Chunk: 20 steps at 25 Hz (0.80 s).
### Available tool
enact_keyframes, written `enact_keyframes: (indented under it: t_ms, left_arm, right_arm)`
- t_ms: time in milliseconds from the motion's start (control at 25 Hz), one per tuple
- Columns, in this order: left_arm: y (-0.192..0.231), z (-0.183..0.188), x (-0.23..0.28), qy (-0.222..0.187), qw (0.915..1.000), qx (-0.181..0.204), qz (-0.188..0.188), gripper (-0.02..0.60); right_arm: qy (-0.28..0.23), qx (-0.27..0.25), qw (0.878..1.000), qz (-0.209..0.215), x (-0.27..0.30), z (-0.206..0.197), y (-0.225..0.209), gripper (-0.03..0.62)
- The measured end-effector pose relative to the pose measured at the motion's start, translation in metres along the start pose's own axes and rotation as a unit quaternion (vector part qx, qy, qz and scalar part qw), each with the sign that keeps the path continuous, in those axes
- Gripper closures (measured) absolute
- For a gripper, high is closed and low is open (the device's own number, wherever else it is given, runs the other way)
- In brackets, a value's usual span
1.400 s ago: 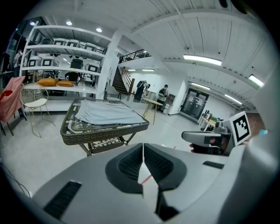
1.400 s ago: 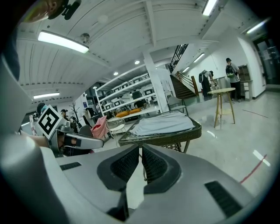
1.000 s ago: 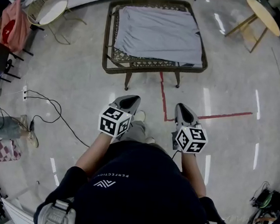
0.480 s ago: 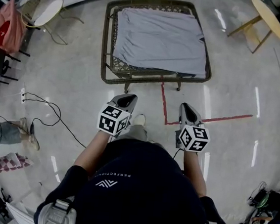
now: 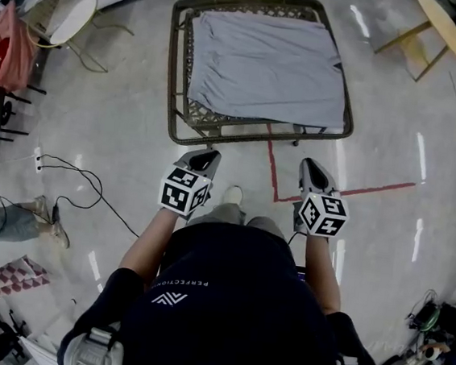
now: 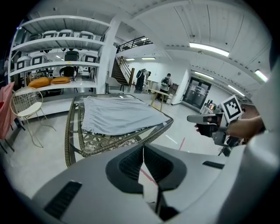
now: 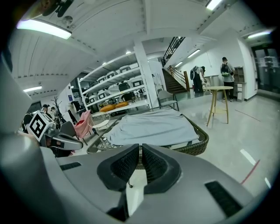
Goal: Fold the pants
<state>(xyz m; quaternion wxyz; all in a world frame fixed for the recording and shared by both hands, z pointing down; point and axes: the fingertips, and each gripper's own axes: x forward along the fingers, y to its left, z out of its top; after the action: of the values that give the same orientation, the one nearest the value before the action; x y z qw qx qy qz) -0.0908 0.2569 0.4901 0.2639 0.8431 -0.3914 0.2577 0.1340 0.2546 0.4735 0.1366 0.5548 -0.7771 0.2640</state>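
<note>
Pants (image 5: pixel 266 67) lie spread flat on the desk (image 5: pixel 173 66), a low wicker-rimmed one, covering most of its top

Grey cloth, smooth, roughly rectangular; its long axis looks to run side to side in the head view, along the desk's near edge

Which end is the waist and which the legs, can't tell from here

Far-left part of the desk top stays bare along the left rim, and the cloth reaches close to the right rim and the near edge

Small dark notch shows on the cloth's right edge

Left gripper (image 5: pixel 206 159) has its jaws pressed together with nothing between them; the left gripper view shows the pads meeting on a thin line

Right gripper (image 5: pixel 311 167) is the same, jaws together and empty

Both grippers are held out in front of the person's body, over the floor, just short of the desk's near edge, pointing toward the desk and tilted down

Neither touches pants or desk

Red tape line (image 5: pixel 271 170) on the floor runs from under the desk's near edge toward the person, between the two grippers

Round wooden table (image 5: pixel 443 26) stands well off to the upper right, white wire chair (image 5: pixel 63 14) to the upper left, black cable (image 5: pixel 83 177) on the floor at left

Person's shoe (image 5: pixel 232 194) shows between the grippers
</note>
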Motion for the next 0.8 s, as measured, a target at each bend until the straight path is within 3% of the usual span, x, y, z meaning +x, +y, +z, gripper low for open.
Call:
enact_keyframes:
  t_ms: [360, 600, 800]
  left_arm:
    - [0.039, 0.01, 0.02, -0.002, 0.9994, 0.026, 0.021, 0.568]
    - [0.061, 0.024, 0.036, -0.018, 0.999, 0.001, 0.041, 0.568]
    - [0.076, 0.029, 0.052, -0.001, 0.9987, -0.006, 0.05, 0.568]
  right_arm:
    - [0.003, -0.006, 1.0, -0.017, 0.026, 0.003, -0.001, 0.549]
    - [0.014, -0.007, 1.0, -0.012, 0.05, 0.007, -0.018, 0.548]
    - [0.024, -0.01, 1.0, -0.016, 0.074, 0.014, -0.034, 0.548]
